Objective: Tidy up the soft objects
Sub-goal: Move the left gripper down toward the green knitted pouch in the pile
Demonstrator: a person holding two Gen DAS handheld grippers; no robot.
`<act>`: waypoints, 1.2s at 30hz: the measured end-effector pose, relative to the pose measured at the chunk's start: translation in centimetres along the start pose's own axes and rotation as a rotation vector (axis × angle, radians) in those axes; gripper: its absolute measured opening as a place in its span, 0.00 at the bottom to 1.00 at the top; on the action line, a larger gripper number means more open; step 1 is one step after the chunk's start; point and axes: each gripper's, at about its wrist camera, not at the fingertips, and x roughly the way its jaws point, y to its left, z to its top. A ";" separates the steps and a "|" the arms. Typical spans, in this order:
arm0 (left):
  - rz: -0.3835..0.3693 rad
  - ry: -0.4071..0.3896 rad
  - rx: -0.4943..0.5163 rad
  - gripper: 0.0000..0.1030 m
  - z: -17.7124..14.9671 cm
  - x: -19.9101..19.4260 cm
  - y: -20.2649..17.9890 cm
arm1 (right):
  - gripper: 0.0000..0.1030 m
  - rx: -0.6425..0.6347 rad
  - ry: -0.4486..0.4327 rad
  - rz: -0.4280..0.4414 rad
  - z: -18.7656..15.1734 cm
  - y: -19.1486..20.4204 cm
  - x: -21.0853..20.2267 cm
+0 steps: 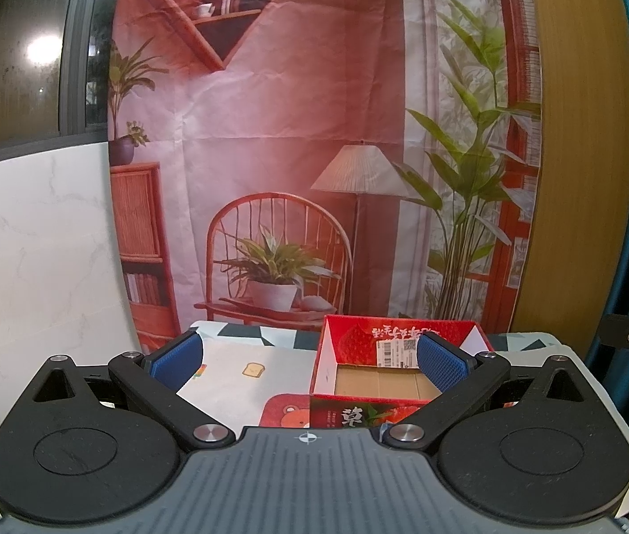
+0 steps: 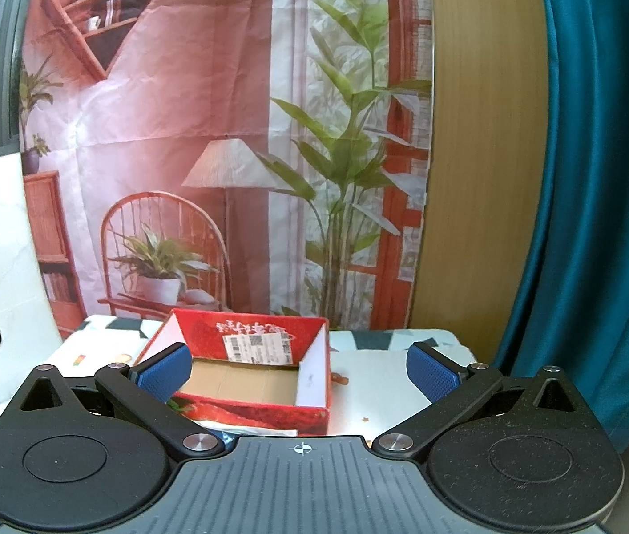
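Both claws spread wide, holding nothing: left claw (image 1: 310, 356), right claw (image 2: 299, 367). Red box (image 2: 252, 409) sits empty at lower centre on the table (image 2: 376, 396). No soft objects visible; risk: a blind reach nudges the light box.

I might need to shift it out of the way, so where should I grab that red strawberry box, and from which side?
Judging from both views, pinch one upright side wall of the red strawberry box from above: it sits open-topped and empty, so a thin wall edge fits between open fingers. The right gripper is nearest the box's white-lined right wall.
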 end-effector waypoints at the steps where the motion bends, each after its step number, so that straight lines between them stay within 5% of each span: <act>1: 0.000 -0.001 -0.004 1.00 -0.3 0.3 0.0 | 1.00 0.016 -0.003 0.017 -0.2 -0.2 -0.2; 9: 0.011 0.009 -0.024 1.00 -3.5 3.9 0.3 | 1.00 0.161 -0.067 0.170 -4.3 -3.2 2.8; 13: 0.010 0.053 -0.002 1.00 -5.8 6.4 0.2 | 1.00 0.145 -0.095 0.127 -6.8 -3.9 4.7; 22: -0.052 0.199 0.007 1.00 -11.4 11.4 0.4 | 1.00 0.071 0.000 0.133 -12.8 -5.3 8.6; 31: -0.121 0.345 -0.043 1.00 -15.9 14.8 0.9 | 0.98 0.047 0.207 0.067 -18.8 -6.3 12.7; 36: -0.129 0.380 -0.040 1.00 -17.6 15.9 0.6 | 0.83 0.015 0.302 0.072 -20.6 -6.1 14.3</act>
